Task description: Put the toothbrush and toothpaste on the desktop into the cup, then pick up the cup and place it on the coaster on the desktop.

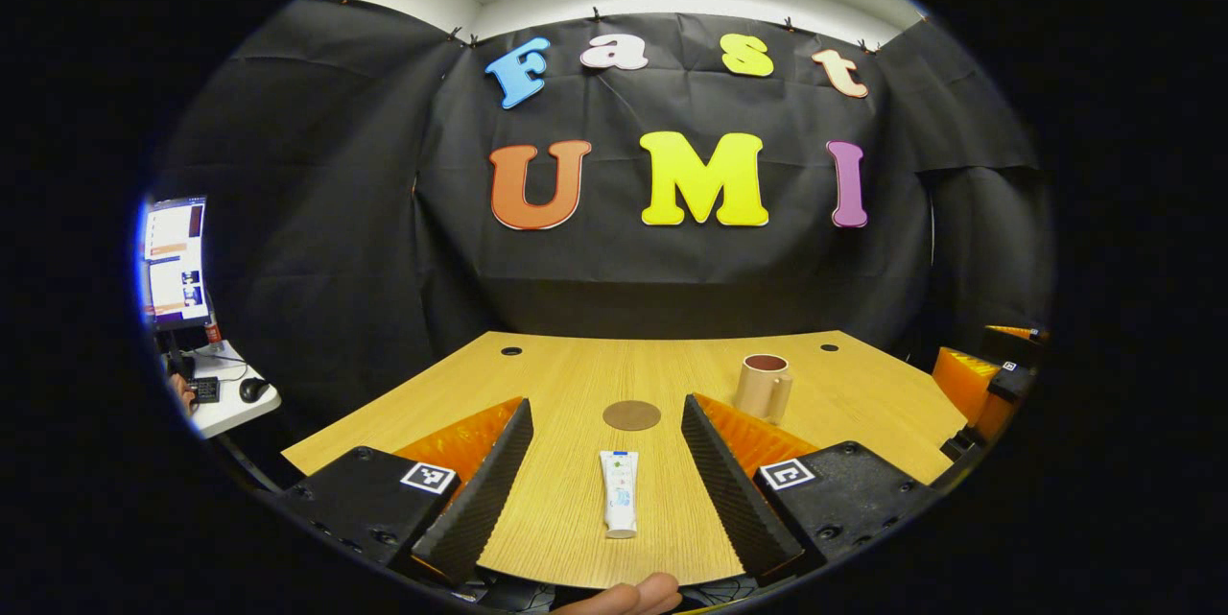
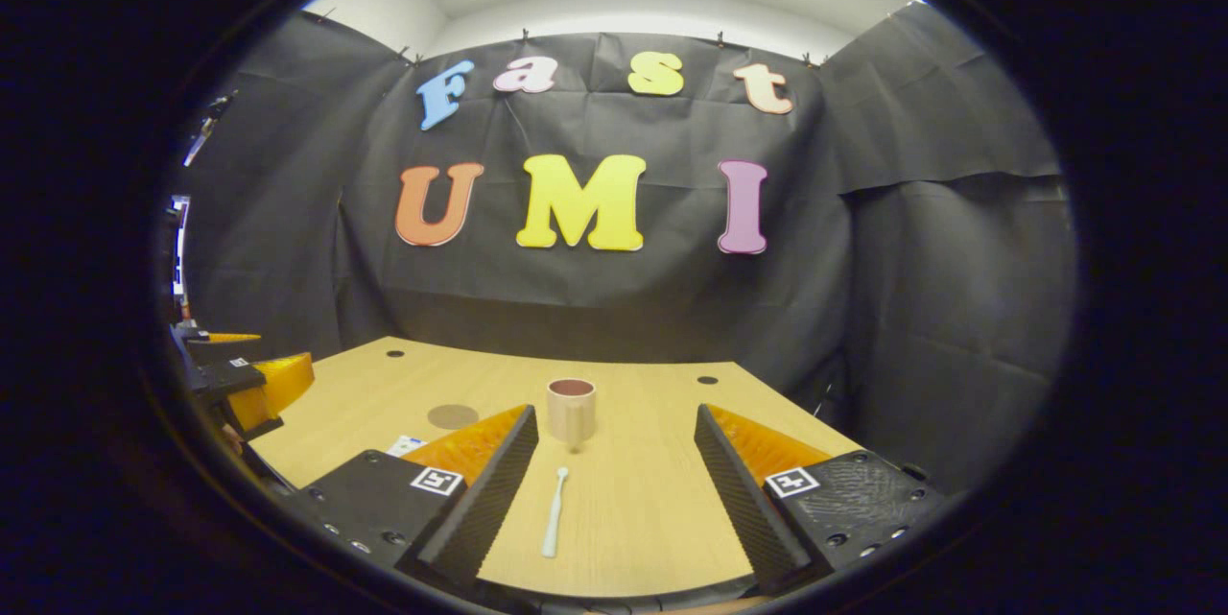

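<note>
Left gripper (image 1: 604,490): bottom of the left gripper view, fingers spread wide, released, holding nothing.
Toothpaste (image 1: 620,492): lies flat on the table between those fingers, touching neither, cap end nearest.
Right gripper (image 2: 614,500): bottom of the right gripper view, likewise spread and empty.
Toothbrush (image 2: 554,511): white, lies flat between the right gripper's fingers, nearer the left one.
Table (image 1: 576,375): light wood grain, with dark round holes near its far edge.
Coaster (image 1: 631,415): brown disc, centre frame, beyond the toothpaste.
Cup (image 1: 764,387): beige, upright, right of the coaster and apart from it.
Room: black cloth wall behind the table.
Monitor (image 1: 176,260): far left edge, on a side desk with a mouse (image 1: 253,390).
</note>
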Tool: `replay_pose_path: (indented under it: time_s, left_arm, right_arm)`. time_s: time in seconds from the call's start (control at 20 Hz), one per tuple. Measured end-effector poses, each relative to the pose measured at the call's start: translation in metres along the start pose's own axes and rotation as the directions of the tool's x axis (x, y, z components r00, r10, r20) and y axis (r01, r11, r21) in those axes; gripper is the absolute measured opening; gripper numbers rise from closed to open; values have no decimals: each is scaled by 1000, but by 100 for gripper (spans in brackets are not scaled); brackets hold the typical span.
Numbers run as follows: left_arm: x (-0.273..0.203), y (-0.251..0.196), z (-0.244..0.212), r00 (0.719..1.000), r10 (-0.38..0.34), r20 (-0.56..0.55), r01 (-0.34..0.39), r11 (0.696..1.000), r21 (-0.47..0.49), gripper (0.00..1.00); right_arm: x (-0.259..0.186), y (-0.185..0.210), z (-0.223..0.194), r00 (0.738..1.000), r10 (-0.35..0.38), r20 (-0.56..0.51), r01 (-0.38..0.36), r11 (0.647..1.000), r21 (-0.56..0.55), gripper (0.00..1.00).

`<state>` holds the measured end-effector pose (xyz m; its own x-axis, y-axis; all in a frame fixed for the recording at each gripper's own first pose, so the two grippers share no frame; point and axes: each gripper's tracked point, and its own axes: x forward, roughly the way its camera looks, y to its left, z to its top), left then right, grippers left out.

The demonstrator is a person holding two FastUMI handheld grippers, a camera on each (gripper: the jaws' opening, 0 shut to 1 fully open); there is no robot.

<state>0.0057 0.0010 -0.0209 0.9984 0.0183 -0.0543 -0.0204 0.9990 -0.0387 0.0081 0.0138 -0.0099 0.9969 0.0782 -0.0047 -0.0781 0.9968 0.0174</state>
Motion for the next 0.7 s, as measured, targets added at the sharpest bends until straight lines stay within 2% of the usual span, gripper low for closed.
replay_pose_path:
  time_s: [0.2,0.4,0.55,0.7]
  left_arm:
    - [6,-4,-10,1000,-9,-7,9,1000,5,99]
    - [13,-10,-20,1000,-21,10,21,1000,14,99]
    - [21,-7,-24,999,-9,33,8,1000,27,99]
    - [32,-5,-32,999,4,37,-5,1000,30,99]
  right_arm:
    - [16,3,-24,998,13,-56,-13,1000,7,98]
    - [38,13,-60,990,30,-138,-34,999,-31,98]
    - [58,24,-92,976,48,-214,-55,998,-23,98]
    - [77,37,-123,950,86,-301,-87,996,8,98]
